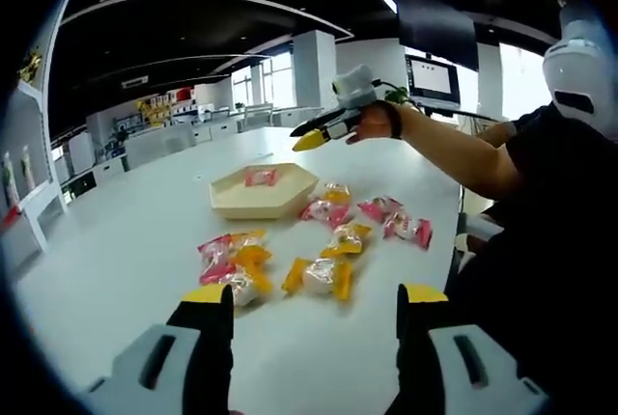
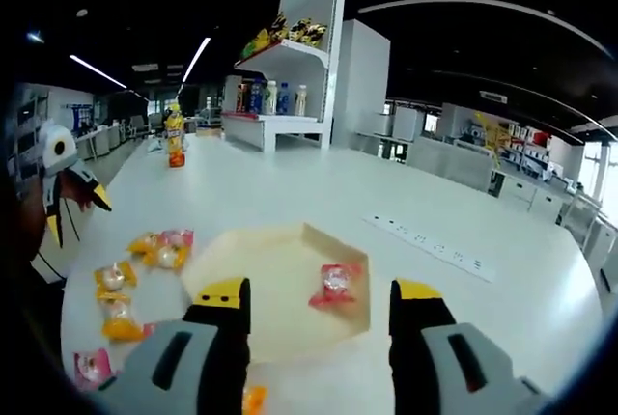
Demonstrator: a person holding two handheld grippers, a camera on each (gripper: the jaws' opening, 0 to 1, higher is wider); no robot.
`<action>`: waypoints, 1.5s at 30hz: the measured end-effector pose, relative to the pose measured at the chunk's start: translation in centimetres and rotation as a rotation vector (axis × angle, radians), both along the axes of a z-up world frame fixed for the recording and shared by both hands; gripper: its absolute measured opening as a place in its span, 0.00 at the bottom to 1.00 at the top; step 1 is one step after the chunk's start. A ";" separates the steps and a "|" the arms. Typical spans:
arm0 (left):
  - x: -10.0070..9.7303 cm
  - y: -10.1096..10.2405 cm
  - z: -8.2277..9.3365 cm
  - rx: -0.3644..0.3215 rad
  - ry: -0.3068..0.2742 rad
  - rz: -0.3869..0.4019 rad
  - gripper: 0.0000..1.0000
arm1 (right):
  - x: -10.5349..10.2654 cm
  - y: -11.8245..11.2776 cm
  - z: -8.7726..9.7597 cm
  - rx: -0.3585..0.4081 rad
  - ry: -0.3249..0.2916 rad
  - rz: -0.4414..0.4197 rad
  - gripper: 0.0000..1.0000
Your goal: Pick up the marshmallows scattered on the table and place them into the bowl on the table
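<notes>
Several crinkly-wrapped marshmallows (image 1: 323, 275) lie scattered on the smooth white desk (image 1: 116, 241). One pink piece (image 2: 335, 283) sits inside the hexagonal cream bowl (image 2: 241, 270). Left tool (image 1: 317, 309) and right tool (image 2: 311, 311) both gape, empty. A bottle (image 2: 175, 137) stands beyond.

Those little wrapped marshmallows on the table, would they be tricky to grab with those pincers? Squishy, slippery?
Probably soft: the yellow-wrapped marshmallow looks puffy inside its wrapper, so it should give when squeezed. The glossy wrapper may slip a little. It looks light and lies flat, with twisted ends, so a push would likely slide it across the table rather than roll it.
</notes>
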State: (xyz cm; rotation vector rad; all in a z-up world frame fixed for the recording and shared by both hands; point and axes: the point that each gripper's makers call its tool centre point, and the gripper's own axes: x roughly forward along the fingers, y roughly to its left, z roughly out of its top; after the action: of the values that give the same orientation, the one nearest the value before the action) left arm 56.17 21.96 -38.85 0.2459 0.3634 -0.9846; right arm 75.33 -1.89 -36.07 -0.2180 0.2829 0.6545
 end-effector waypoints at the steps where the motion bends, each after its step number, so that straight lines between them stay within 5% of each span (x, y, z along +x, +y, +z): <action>1: 0.0 0.0 0.0 -0.004 0.000 0.003 0.68 | -0.1 -0.1 0.0 0.002 -0.001 -0.002 0.57; 34: 0.3 -0.2 -0.4 -0.002 0.007 0.003 0.67 | -4.1 -1.2 -0.7 0.007 0.018 0.025 0.57; 45: 0.4 -0.8 0.0 0.008 0.000 -0.011 0.67 | -5.3 -1.8 0.4 0.006 -0.004 0.028 0.57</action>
State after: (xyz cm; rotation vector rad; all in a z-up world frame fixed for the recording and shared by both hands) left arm 56.60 21.16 -38.87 0.2549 0.3661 -0.9937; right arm 69.99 -3.69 -35.70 -0.2185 0.2742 0.6828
